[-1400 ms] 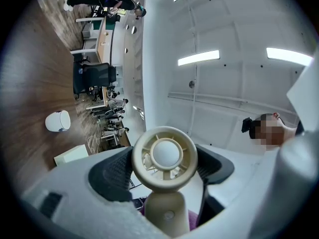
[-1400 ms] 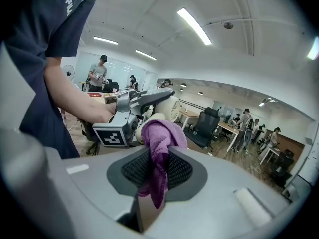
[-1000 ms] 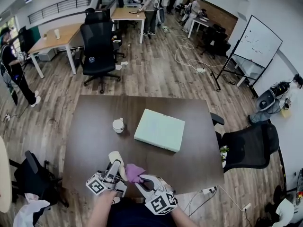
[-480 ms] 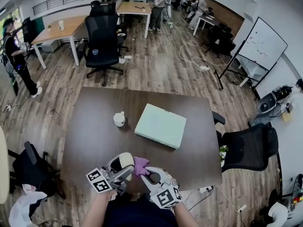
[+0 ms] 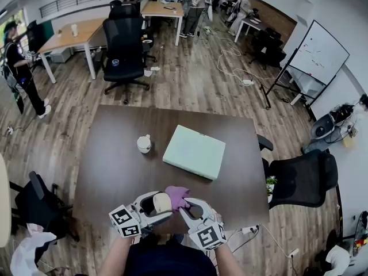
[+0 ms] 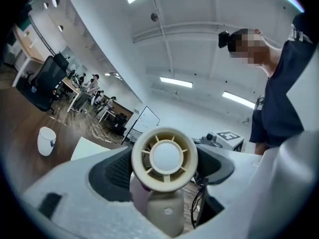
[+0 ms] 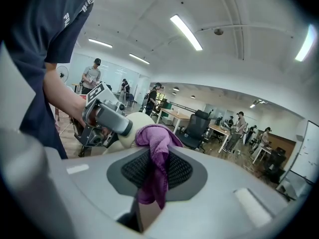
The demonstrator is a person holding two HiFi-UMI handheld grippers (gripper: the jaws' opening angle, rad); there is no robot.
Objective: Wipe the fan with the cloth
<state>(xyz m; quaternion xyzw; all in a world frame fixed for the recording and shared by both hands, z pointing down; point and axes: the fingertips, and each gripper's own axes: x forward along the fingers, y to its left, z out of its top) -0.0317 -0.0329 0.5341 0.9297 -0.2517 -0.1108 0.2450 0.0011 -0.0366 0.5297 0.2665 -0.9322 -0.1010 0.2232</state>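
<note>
Left gripper (image 5: pixel 154 204) clamps the fan (image 5: pixel 161 202), right gripper (image 5: pixel 183 206) pinches the purple cloth (image 5: pixel 177 194) against it, lower centre. We see cup (image 5: pixel 144 144) and box (image 5: pixel 194 152) well apart above; only left gripper view shows the grille (image 6: pixel 164 156).

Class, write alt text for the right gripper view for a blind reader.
A purple cloth, pinched in the fingers of the right gripper, touches a cream fan held by the left gripper. An office lies behind.

The fan (image 6: pixel 164 158) is cream, the cloth (image 7: pixel 158 153) purple, the desk (image 5: pixel 109 160) dark brown, the flat box (image 5: pixel 194 152) on it pale green, the cup (image 5: pixel 144 145) white, and the floor (image 5: pixel 190 79) a streaky grey-brown wood grain.
</note>
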